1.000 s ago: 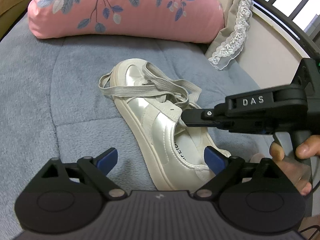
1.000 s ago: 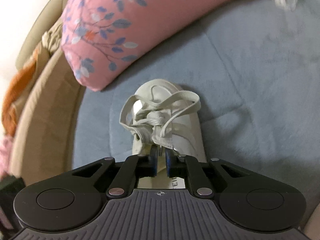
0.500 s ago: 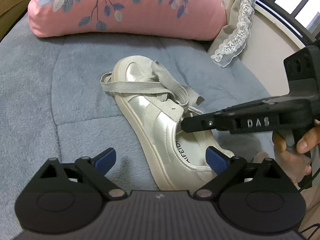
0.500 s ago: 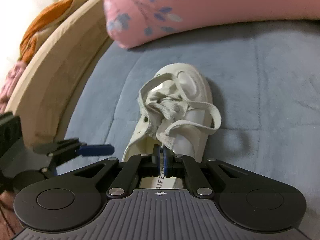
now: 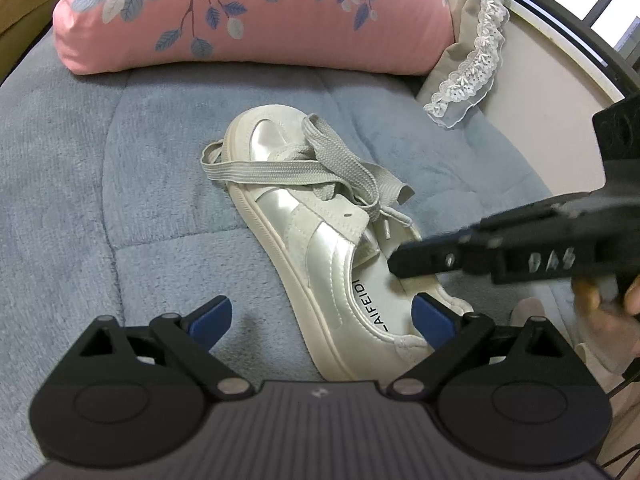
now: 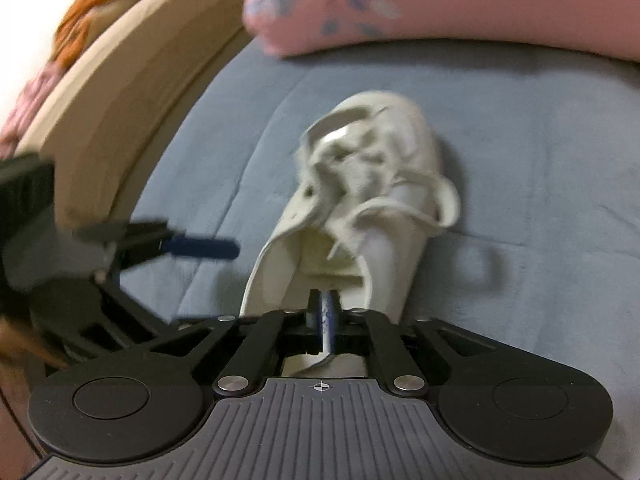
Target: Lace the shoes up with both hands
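Left wrist view: our left gripper [image 5: 322,314] hangs wide open and empty at the heel of the cream satin sneaker [image 5: 320,248] on the grey-blue quilt [image 5: 72,208], its flat grey laces [image 5: 304,172] loose. Behind lies a pink floral pillow [image 5: 256,12].

Right wrist view, blurred: our right gripper [image 6: 323,314], jaws together, seemingly pinches something pale over the sneaker's opening, presumably drawing lace slack; we cannot tell what.

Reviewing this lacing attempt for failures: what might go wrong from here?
The right gripper is shut over the shoe opening, yet the lace tip seems to hang free beside it, so a pull may catch nothing. The left gripper is open, not holding the shoe; a tug could drag it across the soft blanket. The laces lie bunched over the toe and may knot.
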{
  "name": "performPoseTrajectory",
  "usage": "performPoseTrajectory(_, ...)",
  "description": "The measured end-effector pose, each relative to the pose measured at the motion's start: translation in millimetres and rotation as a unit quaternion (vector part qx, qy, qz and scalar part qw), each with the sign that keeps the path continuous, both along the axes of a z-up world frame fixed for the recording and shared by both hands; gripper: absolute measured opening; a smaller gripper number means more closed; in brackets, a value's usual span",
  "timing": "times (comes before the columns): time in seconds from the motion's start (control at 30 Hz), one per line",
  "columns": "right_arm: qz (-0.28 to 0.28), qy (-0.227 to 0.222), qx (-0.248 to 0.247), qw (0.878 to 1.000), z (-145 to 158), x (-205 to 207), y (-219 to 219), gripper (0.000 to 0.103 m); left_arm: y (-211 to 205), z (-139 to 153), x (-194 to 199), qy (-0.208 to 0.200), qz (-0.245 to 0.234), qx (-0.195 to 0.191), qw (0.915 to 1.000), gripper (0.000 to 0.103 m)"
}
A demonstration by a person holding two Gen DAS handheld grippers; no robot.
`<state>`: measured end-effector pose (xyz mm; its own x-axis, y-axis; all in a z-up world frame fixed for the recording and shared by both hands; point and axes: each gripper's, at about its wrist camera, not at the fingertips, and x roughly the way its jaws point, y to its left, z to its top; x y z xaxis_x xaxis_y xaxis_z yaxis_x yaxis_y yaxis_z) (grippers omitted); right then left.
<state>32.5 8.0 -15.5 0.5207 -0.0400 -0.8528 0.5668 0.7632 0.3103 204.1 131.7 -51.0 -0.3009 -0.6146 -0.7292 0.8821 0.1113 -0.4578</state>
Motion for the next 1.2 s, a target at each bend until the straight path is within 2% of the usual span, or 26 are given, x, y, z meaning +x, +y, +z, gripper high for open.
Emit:
performPoseTrajectory(0.03,-0.016,-0.005,0.001,1.0,3,-2,-2,0.016,0,0,0,0.0,0.001,0.0,1.0,0.097)
performPoseTrajectory(0.17,-0.081,-0.024,0.035,0.996,-2,-7,-8,0.016,1,0,0,-0.003,0.002,0.0,1.0,0.097)
performPoseTrajectory(0.27,-0.123,-0.034,0.019,0.992,-10,-9,-1,0.012,2,1,-1,-0.003,0.004,0.001,1.0,0.097)
performPoseTrajectory(0.43,-0.182,-0.065,-0.004,0.981,-11,-11,10,0.013,2,0,-1,-0.002,0.008,-0.001,1.0,0.097)
performPoseTrajectory(0.53,-0.222,-0.081,0.004,0.972,-13,-13,10,0.014,2,0,-1,0.001,0.01,-0.001,0.9999,0.097)
performPoseTrajectory(0.7,-0.288,-0.113,0.102,0.945,-23,-27,-16,0.013,2,0,1,0.007,0.012,-0.003,0.9999,0.097)
performPoseTrajectory(0.77,-0.297,-0.116,0.133,0.938,-26,-31,-25,0.006,2,-1,2,0.009,0.013,-0.003,0.9999,0.097)
performPoseTrajectory(0.83,-0.261,-0.106,0.116,0.953,-23,-28,-27,0.004,2,-1,2,0.008,0.013,-0.004,0.9999,0.097)
performPoseTrajectory(0.9,-0.18,-0.076,0.05,0.979,-14,-15,-21,0.004,2,0,1,0.006,0.013,-0.004,0.9999,0.097)
performPoseTrajectory(0.93,-0.139,-0.062,0.015,0.988,-10,-9,-16,0.004,2,0,1,0.006,0.013,-0.003,0.9999,0.097)
performPoseTrajectory(1.0,-0.041,-0.031,-0.067,0.996,-4,3,-3,0.004,2,0,0,0.006,0.013,-0.003,0.9999,0.097)
performPoseTrajectory(1.03,0.005,-0.018,-0.105,0.994,-3,7,4,0.004,1,0,-1,0.006,0.012,-0.002,0.9999,0.097)
performPoseTrajectory(1.1,0.09,0.005,-0.174,0.981,-3,12,18,0.004,1,-1,-1,0.005,0.011,0.0,0.9999,0.098)
performPoseTrajectory(1.2,0.175,0.023,-0.228,0.957,-5,15,30,0.004,-1,-2,-1,0.006,0.011,0.003,0.9999,0.098)
